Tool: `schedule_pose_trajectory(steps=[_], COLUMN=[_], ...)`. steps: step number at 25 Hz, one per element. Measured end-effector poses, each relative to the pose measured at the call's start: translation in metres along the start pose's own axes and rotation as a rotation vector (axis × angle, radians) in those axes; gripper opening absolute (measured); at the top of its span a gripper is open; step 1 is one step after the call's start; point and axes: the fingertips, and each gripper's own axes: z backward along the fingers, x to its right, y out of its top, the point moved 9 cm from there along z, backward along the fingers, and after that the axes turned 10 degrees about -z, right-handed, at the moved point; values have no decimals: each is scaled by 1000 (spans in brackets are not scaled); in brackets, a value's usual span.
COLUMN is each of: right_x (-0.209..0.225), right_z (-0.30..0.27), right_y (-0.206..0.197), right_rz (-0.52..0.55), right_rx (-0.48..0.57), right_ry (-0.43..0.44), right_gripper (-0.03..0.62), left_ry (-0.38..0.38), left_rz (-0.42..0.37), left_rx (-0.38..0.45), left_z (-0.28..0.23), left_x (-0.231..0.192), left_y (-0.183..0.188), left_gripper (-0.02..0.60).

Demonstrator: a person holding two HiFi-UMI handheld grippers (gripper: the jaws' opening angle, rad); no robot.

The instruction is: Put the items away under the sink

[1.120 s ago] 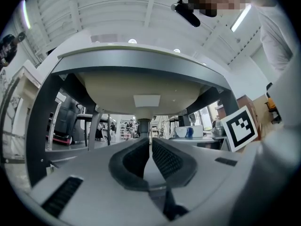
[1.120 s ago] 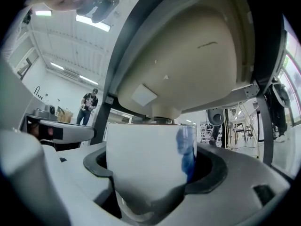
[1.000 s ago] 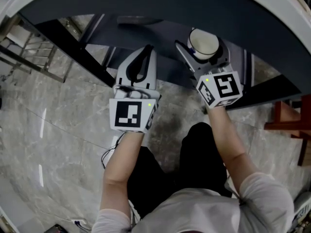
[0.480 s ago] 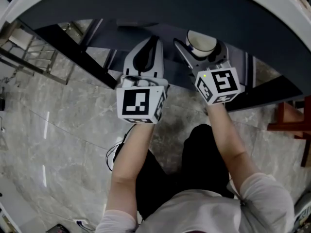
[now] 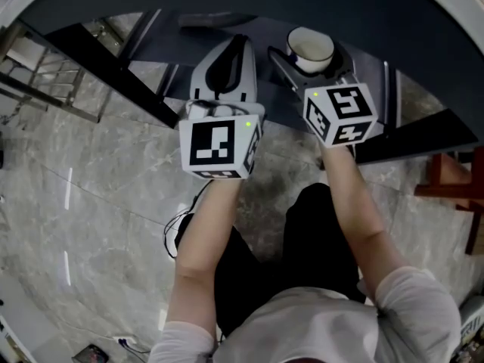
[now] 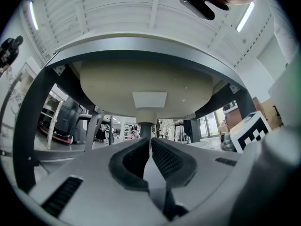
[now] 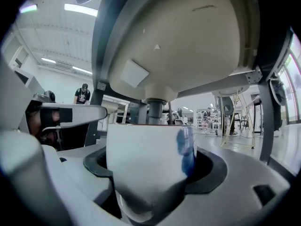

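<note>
Beneath me spreads a pale grey veined marble floor (image 5: 98,180). At the floor's left edge stands a thin silver metal rack (image 5: 53,97); at its right edge, a red-brown wooden furniture frame (image 5: 454,191). Far across the floor stands a person in a black shirt (image 7: 83,94). White ceiling light strips (image 6: 246,17) glow high above the floor.

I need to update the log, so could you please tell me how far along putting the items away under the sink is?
Done: no stored item can be made out. In hand: the right gripper is clamped on a white cup, held beneath the sink basin, over the dark shelf. The left gripper is shut and empty. Left: setting the cup down and releasing it.
</note>
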Motion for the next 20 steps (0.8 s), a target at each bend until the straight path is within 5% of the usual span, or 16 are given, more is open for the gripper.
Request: schedule_pose_trajectory(steps=[7, 20], right_x=[-5, -15], right_z=[5, -3], right_y=[-9, -14], right_rz=[30, 155], right_rx=[20, -34], right_ry=[-157, -263], right_gripper=[393, 393], left_ry=[-4, -30], left_rz=[16, 58], left_rx=[31, 39], left_z=[3, 10], left_x=[-1, -4], left_y=[0, 1], left_gripper=[20, 20])
